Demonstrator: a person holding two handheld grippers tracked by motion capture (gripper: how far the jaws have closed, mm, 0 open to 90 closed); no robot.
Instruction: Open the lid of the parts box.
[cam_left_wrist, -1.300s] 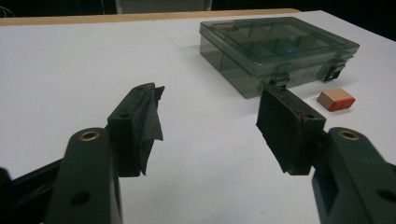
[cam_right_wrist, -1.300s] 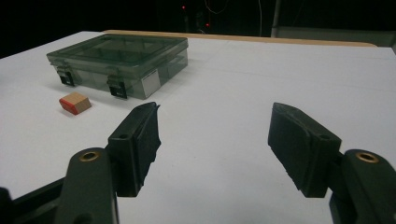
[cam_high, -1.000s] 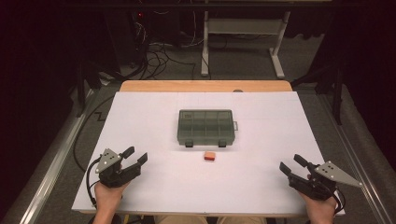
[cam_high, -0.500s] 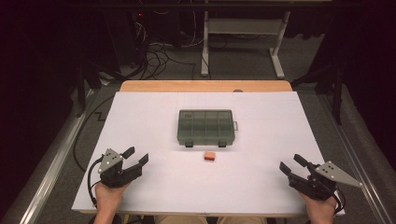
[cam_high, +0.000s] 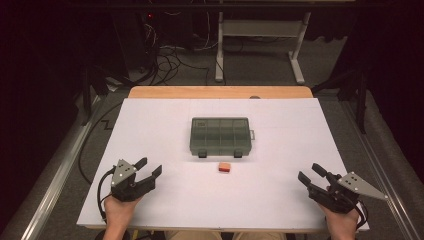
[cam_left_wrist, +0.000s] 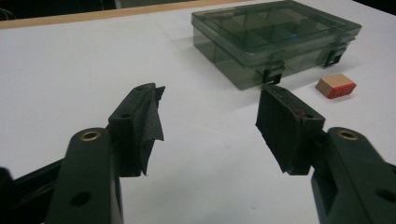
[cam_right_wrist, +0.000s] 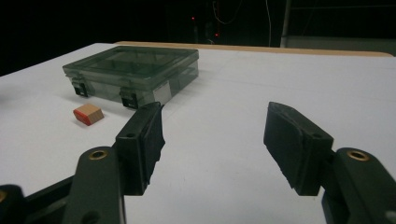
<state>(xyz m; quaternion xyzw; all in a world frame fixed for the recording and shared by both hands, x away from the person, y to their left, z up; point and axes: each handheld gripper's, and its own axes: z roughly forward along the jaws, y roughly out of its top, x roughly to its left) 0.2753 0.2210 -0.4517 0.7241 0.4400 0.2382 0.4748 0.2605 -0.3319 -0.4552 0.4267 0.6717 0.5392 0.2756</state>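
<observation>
The work had not really started. Both grippers waited at the near edge of the tabletop, one by each near corner, and neither one had hold of anything.

The left gripper sat by the near left corner. Its jaws stood wide apart with only bare table between them. The right gripper sat by the near right corner. Its jaws were wide apart too, and they had just closed a tiny bit, with nothing between them.

The box lay flat in the middle of the tabletop, well apart from both grippers. It was a see-through grey box with little rooms inside. Its lid was down and its two dark clasps faced the near edge. They looked shut, but it was hard to be sure.

The small block lay just in front of the box, toward the near edge, close to the right clasp but not touching it. It was tan with a red side.

It looked like the block was meant to go into the box. If so, the step in hand was only getting ready. The next move would likely need one gripper to reach in toward the middle. The block was small and low, so the jaws would have to come down on both sides of it and then squeeze gently. The clasps would have to be flipped open and the lid lifted before the block could go in.
</observation>
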